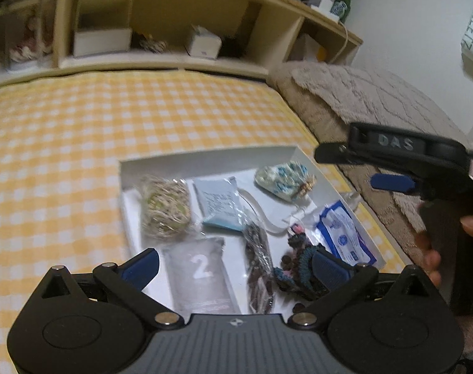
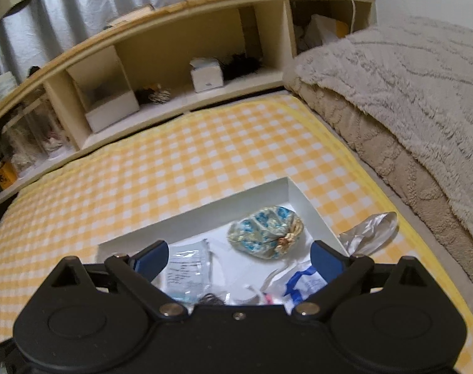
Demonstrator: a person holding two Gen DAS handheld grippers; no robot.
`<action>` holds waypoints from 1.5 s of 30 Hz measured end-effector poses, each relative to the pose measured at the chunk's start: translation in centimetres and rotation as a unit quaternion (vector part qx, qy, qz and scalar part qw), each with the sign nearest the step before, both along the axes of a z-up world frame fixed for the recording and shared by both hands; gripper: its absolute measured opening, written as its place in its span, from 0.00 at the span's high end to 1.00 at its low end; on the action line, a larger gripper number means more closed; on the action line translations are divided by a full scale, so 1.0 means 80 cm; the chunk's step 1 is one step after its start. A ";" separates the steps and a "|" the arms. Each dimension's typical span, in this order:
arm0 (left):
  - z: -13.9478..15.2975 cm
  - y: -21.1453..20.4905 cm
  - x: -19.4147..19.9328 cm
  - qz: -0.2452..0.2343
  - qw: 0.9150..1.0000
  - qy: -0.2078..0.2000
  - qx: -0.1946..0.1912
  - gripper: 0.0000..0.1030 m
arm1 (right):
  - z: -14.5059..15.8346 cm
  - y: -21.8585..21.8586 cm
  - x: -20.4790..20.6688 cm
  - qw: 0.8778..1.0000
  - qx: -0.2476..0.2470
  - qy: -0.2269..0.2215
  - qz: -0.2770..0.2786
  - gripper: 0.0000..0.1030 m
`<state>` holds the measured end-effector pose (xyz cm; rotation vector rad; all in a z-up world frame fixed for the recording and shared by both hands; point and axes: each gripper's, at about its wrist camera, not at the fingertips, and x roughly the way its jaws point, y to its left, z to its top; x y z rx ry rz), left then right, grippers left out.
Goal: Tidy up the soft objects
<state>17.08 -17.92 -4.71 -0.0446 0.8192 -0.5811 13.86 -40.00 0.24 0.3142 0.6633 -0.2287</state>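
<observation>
A shallow white box lies on the yellow checked sheet and holds several soft items. Among them are a straw-coloured bundle, a light blue packet, a blue floral pouch, a frosted pouch marked "2", a clear bag of dark pieces, a dark crocheted piece and a blue-and-white packet. My left gripper hangs open above the box's near end, holding nothing. My right gripper is open and empty above the box, with the floral pouch just beyond its fingertips.
A beige fleece blanket is piled along the right side of the bed. A crumpled clear plastic bag lies just outside the box's right wall. The wooden headboard shelf holds small boxes, and a green bottle stands on top.
</observation>
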 end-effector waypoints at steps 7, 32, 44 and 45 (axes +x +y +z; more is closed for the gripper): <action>0.040 0.030 -0.022 0.017 0.999 -0.033 -0.011 0.00 | 0.037 0.028 -0.040 0.999 -0.011 -0.034 0.026 0.01; 0.127 0.116 -0.123 0.078 0.983 -0.165 0.029 0.00 | 0.090 0.085 -0.189 0.989 -0.054 -0.113 0.079 0.00; 0.089 0.135 -0.156 0.072 0.979 -0.181 0.067 0.00 | 0.053 0.105 -0.234 0.990 -0.071 -0.093 0.079 0.00; 0.085 0.137 -0.158 0.073 0.979 -0.179 0.065 0.00 | 0.050 0.107 -0.237 0.990 -0.075 -0.091 0.079 0.00</action>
